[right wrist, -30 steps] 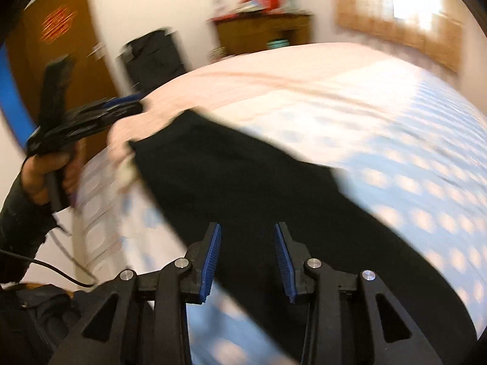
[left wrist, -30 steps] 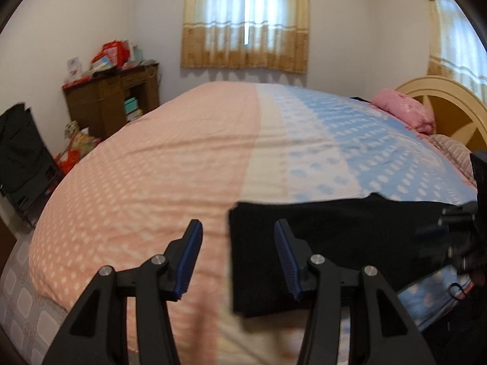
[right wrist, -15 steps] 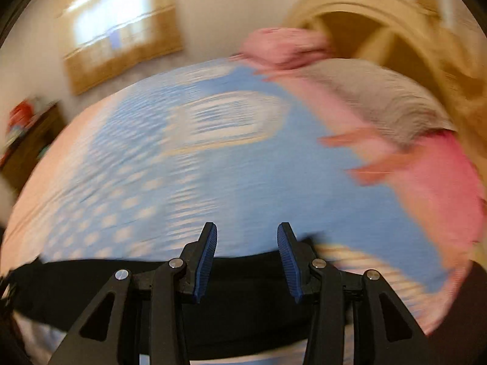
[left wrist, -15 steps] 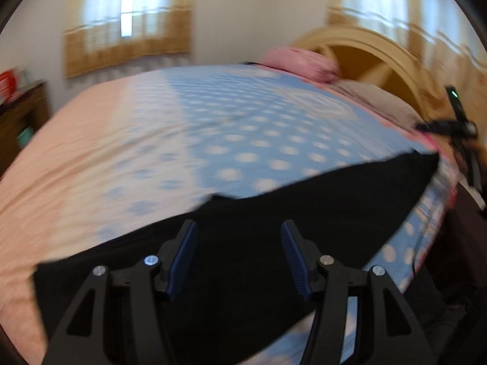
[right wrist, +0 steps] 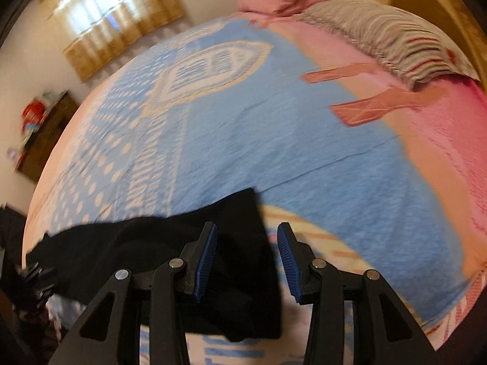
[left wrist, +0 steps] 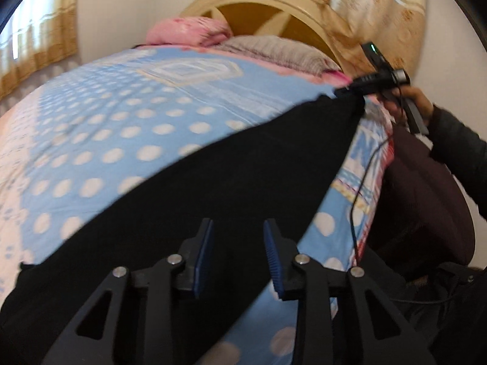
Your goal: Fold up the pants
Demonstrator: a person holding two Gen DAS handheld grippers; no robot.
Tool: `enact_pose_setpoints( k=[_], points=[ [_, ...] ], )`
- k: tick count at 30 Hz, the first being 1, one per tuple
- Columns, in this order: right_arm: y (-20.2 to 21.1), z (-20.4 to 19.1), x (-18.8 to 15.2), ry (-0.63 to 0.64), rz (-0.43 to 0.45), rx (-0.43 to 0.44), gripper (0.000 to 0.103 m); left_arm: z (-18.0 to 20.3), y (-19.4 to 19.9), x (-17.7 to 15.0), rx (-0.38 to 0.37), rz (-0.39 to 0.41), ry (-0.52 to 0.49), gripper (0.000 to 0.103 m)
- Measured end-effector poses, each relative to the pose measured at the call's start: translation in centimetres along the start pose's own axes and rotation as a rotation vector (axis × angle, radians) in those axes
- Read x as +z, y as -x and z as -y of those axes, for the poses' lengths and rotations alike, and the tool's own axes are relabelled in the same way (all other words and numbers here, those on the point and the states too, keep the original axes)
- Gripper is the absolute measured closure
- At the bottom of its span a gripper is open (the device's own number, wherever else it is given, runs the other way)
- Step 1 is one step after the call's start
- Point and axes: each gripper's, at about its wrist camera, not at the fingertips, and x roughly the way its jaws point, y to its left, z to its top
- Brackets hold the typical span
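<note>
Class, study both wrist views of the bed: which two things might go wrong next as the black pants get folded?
1. The black pants lie along the bed's near edge, so a tug might slide them off.
2. The right gripper stands open over the pants' end, so closing may catch only one layer or the bedspread.

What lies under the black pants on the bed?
The black pants lie stretched on a blue, white-dotted bedspread, which shows all around them. The bedspread directly beneath is covered, so anything there is hidden.
</note>
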Motion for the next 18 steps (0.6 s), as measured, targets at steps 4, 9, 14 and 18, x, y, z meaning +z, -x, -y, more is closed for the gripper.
enact_pose_setpoints(
  k=[4, 9, 14, 18],
  points=[
    [-0.4, -1.3, -0.7, 0.077, -0.015, -0.102, 0.084, 1.1, -1.9, -0.5, -0.026, -0.04, -0.033, 0.067],
    [0.9, -1.9, 0.0, 0.076, 0.062, -0.112, 0.095, 0.8, -3.4, -1.0, -0.036, -0.072, -0.009, 0.069],
    [1.7, -2.6, 1.9, 0.09, 0.142, -0.17, 0.095, 0.5, -3.3, -1.1, -0.046, -0.071, 0.01, 0.069],
    [-0.9, -2.2, 3.0, 0.088, 0.1, -0.201, 0.095, 0.9, -3.4, -1.3, -0.021, -0.069, -0.023, 0.065]
  ],
)
